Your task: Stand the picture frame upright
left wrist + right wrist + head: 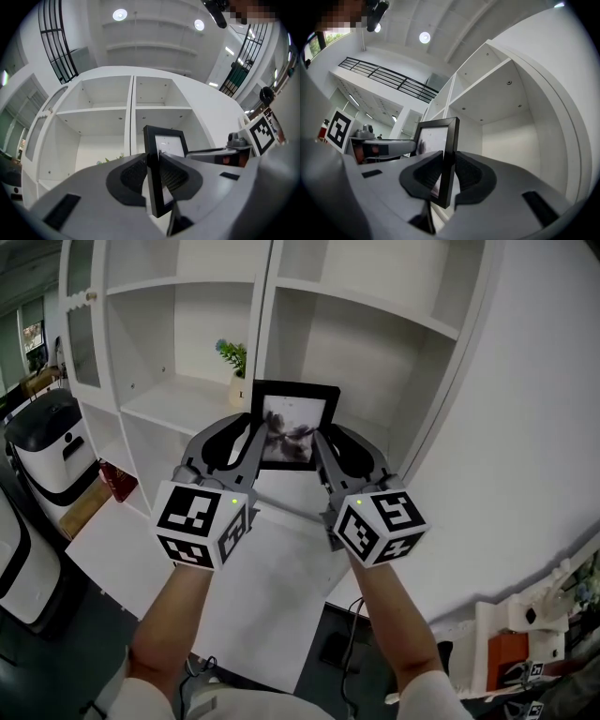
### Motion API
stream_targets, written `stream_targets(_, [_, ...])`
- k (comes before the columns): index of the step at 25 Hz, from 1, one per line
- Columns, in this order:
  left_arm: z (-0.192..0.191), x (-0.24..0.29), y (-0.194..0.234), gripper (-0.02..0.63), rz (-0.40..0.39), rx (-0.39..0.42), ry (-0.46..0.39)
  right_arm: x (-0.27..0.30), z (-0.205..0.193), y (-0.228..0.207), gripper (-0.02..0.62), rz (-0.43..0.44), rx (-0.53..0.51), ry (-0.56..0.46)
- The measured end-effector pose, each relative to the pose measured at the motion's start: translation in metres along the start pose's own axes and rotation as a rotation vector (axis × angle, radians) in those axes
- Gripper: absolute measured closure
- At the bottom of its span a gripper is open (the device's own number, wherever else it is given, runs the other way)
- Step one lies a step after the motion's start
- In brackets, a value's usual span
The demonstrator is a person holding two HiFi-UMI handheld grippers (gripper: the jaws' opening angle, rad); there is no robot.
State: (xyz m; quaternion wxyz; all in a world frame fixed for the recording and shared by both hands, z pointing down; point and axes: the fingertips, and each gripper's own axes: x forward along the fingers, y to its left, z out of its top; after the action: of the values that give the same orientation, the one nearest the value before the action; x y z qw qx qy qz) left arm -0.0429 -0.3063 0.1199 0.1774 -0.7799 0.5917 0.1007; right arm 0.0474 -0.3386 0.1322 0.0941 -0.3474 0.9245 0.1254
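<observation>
Picture frame (289, 426) was held in front of shelf (178, 399), glass facing person. Left claw (253, 442) pinched its left edge, right claw (322, 448) pinched right edge. Best bet, probably: keep it level, seat bottom edge flat, let go evenly.

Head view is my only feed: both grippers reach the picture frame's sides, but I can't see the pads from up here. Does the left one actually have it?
Observer: Yes. The left gripper view shows the left gripper shut on the picture frame, with one pad on each face of its side bar.
Operator: And the right?
Observer: Same. The right gripper is clamped on the opposite side bar, with the frame's top corner well above the pads.
Operator: Is its bottom edge resting on anything?
Observer: Can't tell. Both gripper views show the lower corner sticking out below the jaws, but not what lies under it.
</observation>
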Motion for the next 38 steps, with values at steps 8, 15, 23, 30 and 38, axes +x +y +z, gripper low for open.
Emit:
stream_targets(8, [0.001,0.023,0.008,0.517,0.052,0.031,-0.025,0.023,0.006,-0.020,0.512,-0.026,-0.020,0.025])
stream_targets(15, [-0.014,0.035,0.021,0.517,0.080,0.001,0.010,0.045,0.003,-0.028,0.514,-0.013,-0.033,0.055])
stream_targets(23, [-0.028,0.042,0.027,0.518,0.113,0.000,0.065,0.065,-0.014,-0.038,0.514,0.032,0.042,0.110])
stream_targets(30, [-0.032,0.047,0.027,0.518,0.134,0.036,0.117,0.081,-0.023,-0.046,0.516,0.111,0.114,0.167])
stream_targets(38, [-0.036,0.048,0.020,0.519,0.155,0.067,0.137,0.089,-0.032,-0.052,0.523,0.137,0.129,0.221])
